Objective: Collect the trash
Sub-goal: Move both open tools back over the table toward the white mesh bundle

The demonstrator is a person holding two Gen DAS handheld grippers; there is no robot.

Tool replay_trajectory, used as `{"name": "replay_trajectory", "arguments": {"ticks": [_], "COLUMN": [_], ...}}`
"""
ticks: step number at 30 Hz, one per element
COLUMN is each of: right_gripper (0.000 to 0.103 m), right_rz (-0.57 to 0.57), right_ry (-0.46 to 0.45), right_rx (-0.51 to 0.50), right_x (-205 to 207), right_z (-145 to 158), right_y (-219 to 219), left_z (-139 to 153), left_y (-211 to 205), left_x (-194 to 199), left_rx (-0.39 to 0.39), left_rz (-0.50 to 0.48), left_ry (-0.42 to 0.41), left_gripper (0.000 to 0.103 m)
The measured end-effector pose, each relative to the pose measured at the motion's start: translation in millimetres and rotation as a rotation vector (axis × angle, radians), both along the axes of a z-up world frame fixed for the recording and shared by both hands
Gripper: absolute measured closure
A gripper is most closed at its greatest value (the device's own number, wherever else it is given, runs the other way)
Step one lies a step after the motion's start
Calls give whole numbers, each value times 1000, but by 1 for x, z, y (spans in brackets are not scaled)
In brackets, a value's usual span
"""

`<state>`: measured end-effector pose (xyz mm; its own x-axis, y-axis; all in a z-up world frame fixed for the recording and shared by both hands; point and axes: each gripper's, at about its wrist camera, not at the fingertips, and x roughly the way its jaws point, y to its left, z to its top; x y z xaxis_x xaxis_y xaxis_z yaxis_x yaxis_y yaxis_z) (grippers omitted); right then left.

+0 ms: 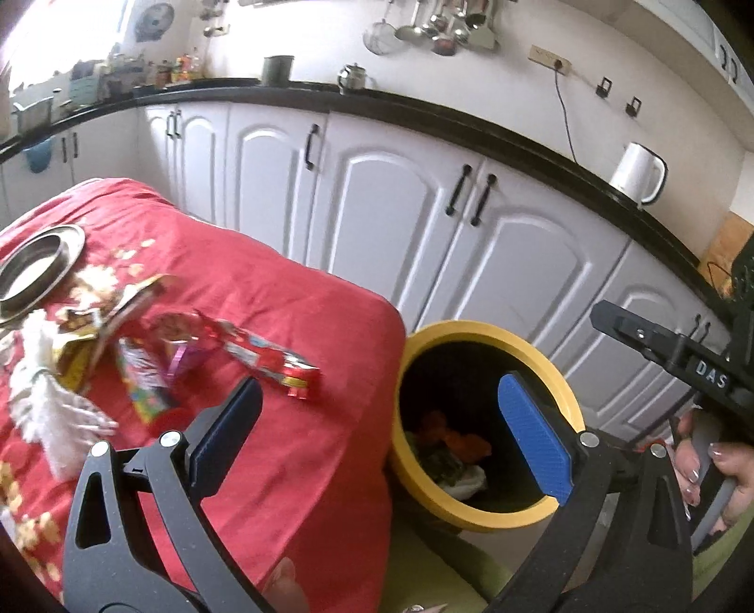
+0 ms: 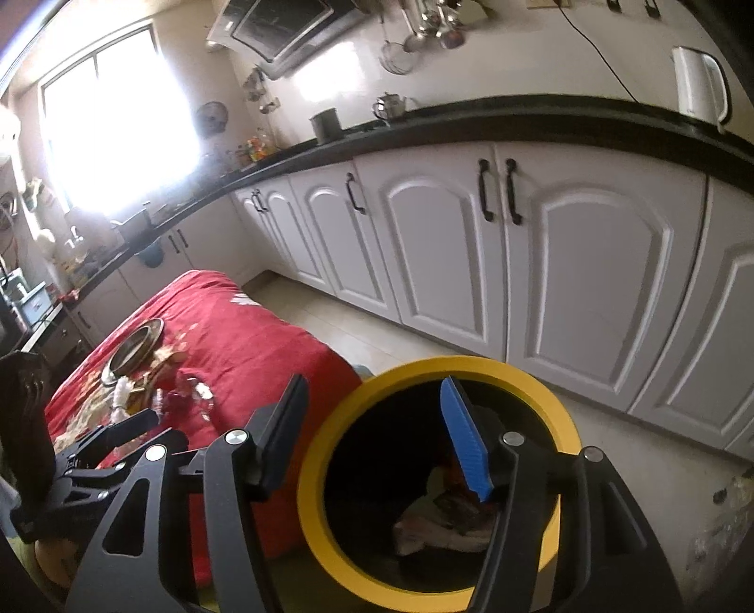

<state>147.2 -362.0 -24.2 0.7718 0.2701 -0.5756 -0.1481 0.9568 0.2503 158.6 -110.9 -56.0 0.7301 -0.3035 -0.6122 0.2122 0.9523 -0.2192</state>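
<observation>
Kitchen w/ white cabinets (image 1: pixel 377 188); red-clothed table (image 1: pixel 292 302) holds wrappers (image 1: pixel 264 353) at 9 o'clock. Yellow bin (image 2: pixel 471 365) w/ trash beside it. Left gripper (image 1: pixel 381 429) and right gripper (image 2: pixel 372 434) both wide apart, empty, right over bin.

White arched cabinets (image 2: pixel 471 254) with black handles run under a black countertop (image 2: pixel 471 120); white kettle (image 2: pixel 702 87) on the countertop's right end — utensils (image 2: pixel 433 23) hang on the wall above it; bright window (image 2: pixel 113 127) glares past its left end; pale tile floor (image 2: pixel 330 320) below the cabinets.
</observation>
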Motion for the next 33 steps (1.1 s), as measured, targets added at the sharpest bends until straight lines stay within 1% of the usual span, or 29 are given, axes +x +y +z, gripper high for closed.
{"name": "replay_trajectory", "arguments": {"ticks": [9, 19, 33], "right_gripper": [43, 38, 37], "right_rz": [43, 102, 209], "right_ry": [-52, -90, -102], "right_rx": [-23, -40, -63], "right_x": [-12, -23, -33], "right_z": [15, 21, 25], "right_y": [24, 50, 94], "left_z": [14, 23, 32], "left_y": [26, 58, 98], "left_x": [-10, -20, -31], "left_rx": [-9, 4, 12], "left_rz": [70, 155, 257], "left_ry": [-42, -92, -139], "left_gripper": [11, 11, 11]}}
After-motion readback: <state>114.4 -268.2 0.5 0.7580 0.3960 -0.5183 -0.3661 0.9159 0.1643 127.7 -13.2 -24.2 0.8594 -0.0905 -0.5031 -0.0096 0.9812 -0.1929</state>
